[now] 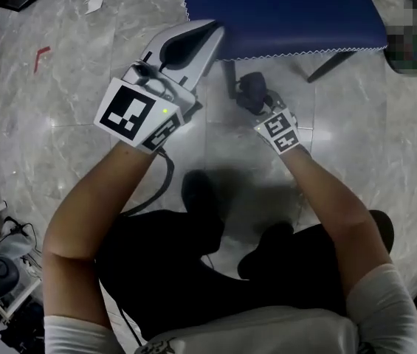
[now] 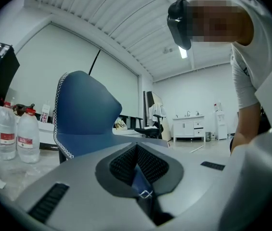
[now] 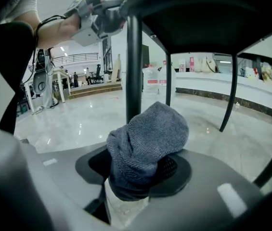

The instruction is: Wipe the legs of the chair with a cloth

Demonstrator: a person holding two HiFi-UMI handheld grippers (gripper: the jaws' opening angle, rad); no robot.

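Wiping seems barely begun: the right gripper (image 3: 143,170) fingers clasp the cloth (image 3: 150,138) by the leg (image 3: 134,66) just ahead, while the left gripper (image 2: 136,162) fingers pinch the seat (image 1: 289,13).

Left tool (image 1: 207,35) jaws together; right tool (image 1: 261,103) clamping cloth (image 3: 148,138).

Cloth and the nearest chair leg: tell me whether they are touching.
Cannot tell. In the right gripper view the cloth overlaps the chair leg, hiding any gap; the head view is too dark there.

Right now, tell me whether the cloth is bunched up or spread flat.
Bunched up: the grey cloth is a wadded lump clamped in the right claw.
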